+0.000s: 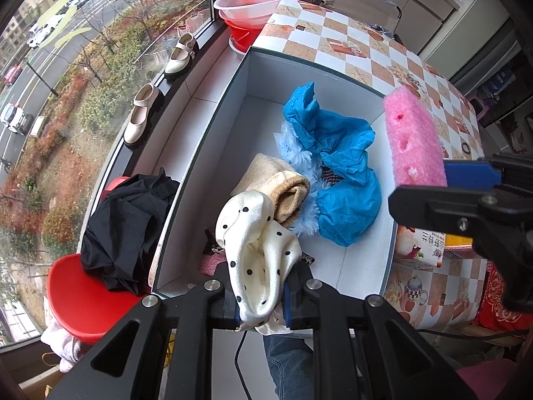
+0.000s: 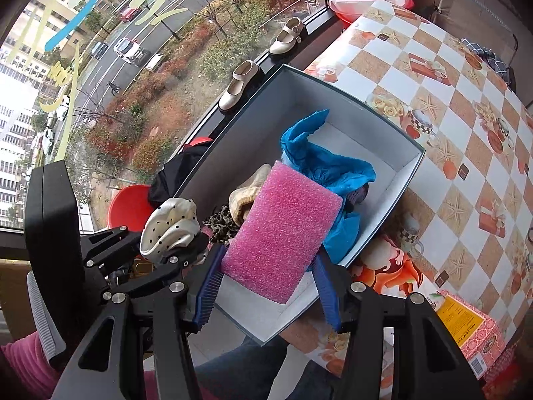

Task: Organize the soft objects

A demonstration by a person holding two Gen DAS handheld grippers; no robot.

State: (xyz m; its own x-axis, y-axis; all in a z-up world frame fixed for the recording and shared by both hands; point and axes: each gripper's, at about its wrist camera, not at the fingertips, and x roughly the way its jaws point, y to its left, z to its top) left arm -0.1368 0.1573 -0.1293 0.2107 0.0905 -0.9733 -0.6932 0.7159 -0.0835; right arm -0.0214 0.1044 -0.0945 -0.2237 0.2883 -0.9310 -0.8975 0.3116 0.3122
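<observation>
A white-lined box (image 1: pixel 213 126) (image 2: pixel 409 170) stands on the checked table. It holds a blue crumpled cloth (image 1: pixel 336 153) (image 2: pixel 326 163), a beige knitted piece (image 1: pixel 276 183) (image 2: pixel 246 193) and a leopard-print item (image 2: pixel 221 223). My left gripper (image 1: pixel 260 303) (image 2: pixel 173 246) is shut on a cream polka-dot cloth (image 1: pixel 256 250) (image 2: pixel 170 223) over the box's near end. My right gripper (image 2: pixel 266 286) (image 1: pixel 443 173) is shut on a pink foam sponge (image 2: pixel 283 230) (image 1: pixel 413 136) above the box's right side.
The checked tablecloth (image 1: pixel 359 50) (image 2: pixel 433 76) runs to the right. A black garment (image 1: pixel 130 230) lies over a red bowl (image 1: pixel 80 296) to the left. Two cream shoes (image 1: pixel 143 113) sit on the window sill. Stacked basins (image 1: pixel 253 3) stand at the far end. A printed carton (image 2: pixel 466 330) lies near right.
</observation>
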